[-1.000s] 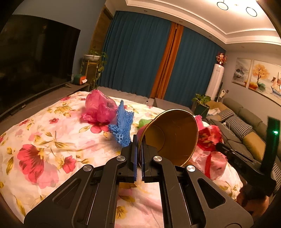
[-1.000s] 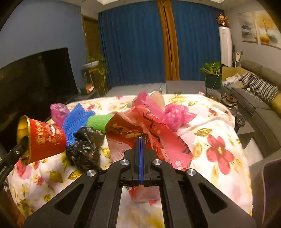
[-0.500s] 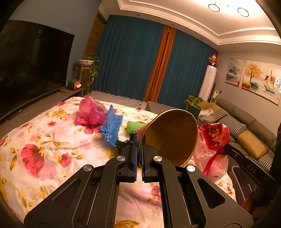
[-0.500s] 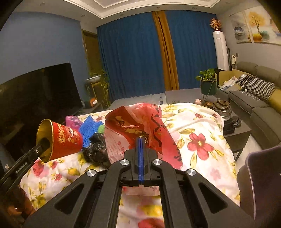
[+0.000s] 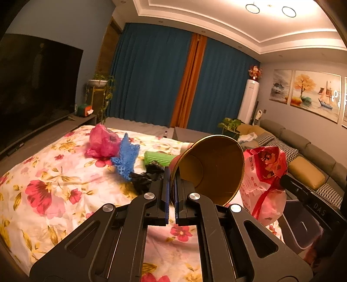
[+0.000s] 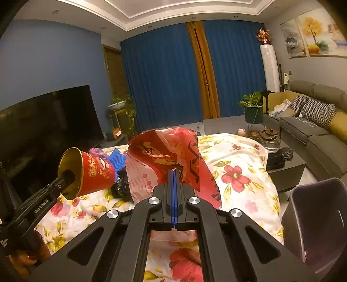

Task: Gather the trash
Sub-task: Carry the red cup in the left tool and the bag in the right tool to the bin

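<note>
Deep blue curtains with an orange panel cover the far wall under warm recessed ceiling lights. A dark television stands left; a grey sofa and what looks like a tower air conditioner stand right, below paintings.

Trash bin cut off by right edge; black bag mostly hidden behind red bag

A red paper cup with a gold interior and a red-and-white printed plastic bag stand out against a white bedspread patterned with red flowers, beside blue netting, backed by deep blue curtains.
</note>
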